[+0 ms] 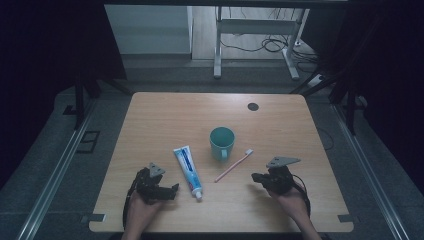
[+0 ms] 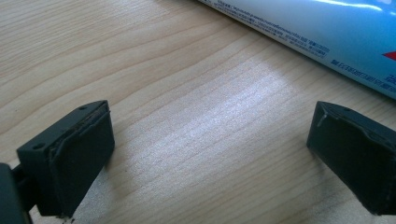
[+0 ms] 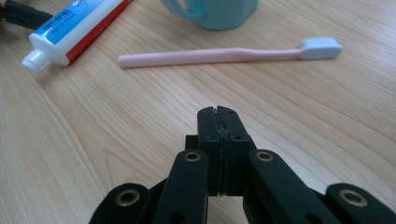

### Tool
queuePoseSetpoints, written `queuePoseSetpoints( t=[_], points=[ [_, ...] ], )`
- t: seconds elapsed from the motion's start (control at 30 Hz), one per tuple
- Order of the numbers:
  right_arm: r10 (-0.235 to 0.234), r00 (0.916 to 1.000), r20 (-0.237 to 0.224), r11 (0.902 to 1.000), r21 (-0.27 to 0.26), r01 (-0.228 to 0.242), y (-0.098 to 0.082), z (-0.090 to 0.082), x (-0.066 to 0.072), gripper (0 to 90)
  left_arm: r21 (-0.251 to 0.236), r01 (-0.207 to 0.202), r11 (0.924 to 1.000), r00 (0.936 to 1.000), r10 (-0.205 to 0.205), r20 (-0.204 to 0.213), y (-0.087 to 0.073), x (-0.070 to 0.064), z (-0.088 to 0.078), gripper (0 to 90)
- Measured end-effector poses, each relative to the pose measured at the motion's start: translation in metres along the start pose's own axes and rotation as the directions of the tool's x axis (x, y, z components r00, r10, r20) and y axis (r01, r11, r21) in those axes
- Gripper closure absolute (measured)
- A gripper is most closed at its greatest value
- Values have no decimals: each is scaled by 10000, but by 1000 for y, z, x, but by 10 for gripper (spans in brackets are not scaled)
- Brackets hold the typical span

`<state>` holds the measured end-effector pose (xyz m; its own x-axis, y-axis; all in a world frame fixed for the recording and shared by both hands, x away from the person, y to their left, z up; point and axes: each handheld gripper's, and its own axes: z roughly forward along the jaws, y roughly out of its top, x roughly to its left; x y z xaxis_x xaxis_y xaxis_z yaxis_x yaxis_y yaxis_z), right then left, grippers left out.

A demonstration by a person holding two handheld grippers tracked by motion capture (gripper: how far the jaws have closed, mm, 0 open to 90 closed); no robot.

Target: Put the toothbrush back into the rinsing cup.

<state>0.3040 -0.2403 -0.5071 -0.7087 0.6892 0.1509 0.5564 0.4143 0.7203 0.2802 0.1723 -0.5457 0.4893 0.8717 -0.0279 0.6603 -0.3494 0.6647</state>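
Observation:
A teal mug [image 1: 222, 142] stands near the middle of the wooden table [image 1: 165, 115]; the same mug [image 3: 219, 11] rises at the top of the right gripper view. A pink toothbrush [image 1: 233, 166] with a white head lies to its right, and the toothbrush [image 3: 224, 55] lies crosswise ahead of my right gripper [image 3: 218, 116], whose jaws are shut with nothing between them. A blue and white toothpaste tube [image 1: 188, 171] lies left of the mug, cap toward me. My left gripper [image 2: 205, 154] rests open just beside the tube [image 2: 327, 32], nothing between its jaws. In the high view the left gripper [image 1: 172, 190] and right gripper [image 1: 256, 177] sit near the front edge.
A dark round grommet [image 1: 253, 106] sits in the table's far right area. Beyond the table stands a white desk frame [image 1: 255, 30] with cables on the floor. Dark rails run along both sides of the table.

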Motion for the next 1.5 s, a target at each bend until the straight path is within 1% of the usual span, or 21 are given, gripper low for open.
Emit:
queuePoseSetpoints(
  t=[0.03,0.17,0.33,0.5,0.67,0.77,0.83,0.9,0.93,0.97,1.03,1.07,1.27,1.47,1.5],
  points=[
    [-47,10000,-37,10000,-21,47,3,4,2,886,-2,2,10000,10000,-2,4,0,0,0,9],
    [-96,9999,-114,9999,-51,95,7,9,4,887,-1,1,10000,10000,-1,4,0,0,0,9],
    [-221,9994,-249,9997,-62,219,17,20,11,887,2,0,10000,10000,0,0,0,0,0,9],
    [-456,9985,-313,9989,-90,454,27,32,18,887,1,0,10000,10000,0,0,0,0,0,9],
    [-459,9983,-348,9989,-97,455,32,39,21,887,1,2,10000,10000,-2,-1,0,0,0,9],
    [-500,9977,-462,9987,-78,497,37,49,24,884,2,2,10000,10000,-2,0,0,0,0,9],
    [-513,9975,-482,9987,-81,510,37,51,25,882,0,2,10000,10000,-2,-1,0,0,0,9],
    [-556,9970,-547,9985,-42,554,40,59,29,882,2,2,10000,10000,-2,6,0,0,0,9],
    [-556,9970,-547,9985,-42,554,40,59,29,882,2,3,10000,10000,-3,1,0,0,0,9],
    [-582,9965,-594,9983,-18,582,43,63,32,882,3,2,10000,10000,-2,0,0,0,0,9],
    [-610,9961,-630,9981,-13,610,44,65,33,882,1,2,10000,10000,-2,1,0,0,0,9],
    [-662,9955,-676,9978,8,664,46,69,36,882,1,0,10000,10000,0,1,0,0,0,9],
    [-820,9936,-780,9965,111,831,50,80,43,882,0,-7,10000,10000,7,5,0,0,0,11],
    [-941,9927,-757,9951,243,962,48,84,45,879,-4,-14,10000,10000,14,14,0,0,0,11],
    [-902,9931,-748,9954,269,924,46,84,45,879,-3,-18,10000,10000,18,15,0,0,0,11]
  ],
)
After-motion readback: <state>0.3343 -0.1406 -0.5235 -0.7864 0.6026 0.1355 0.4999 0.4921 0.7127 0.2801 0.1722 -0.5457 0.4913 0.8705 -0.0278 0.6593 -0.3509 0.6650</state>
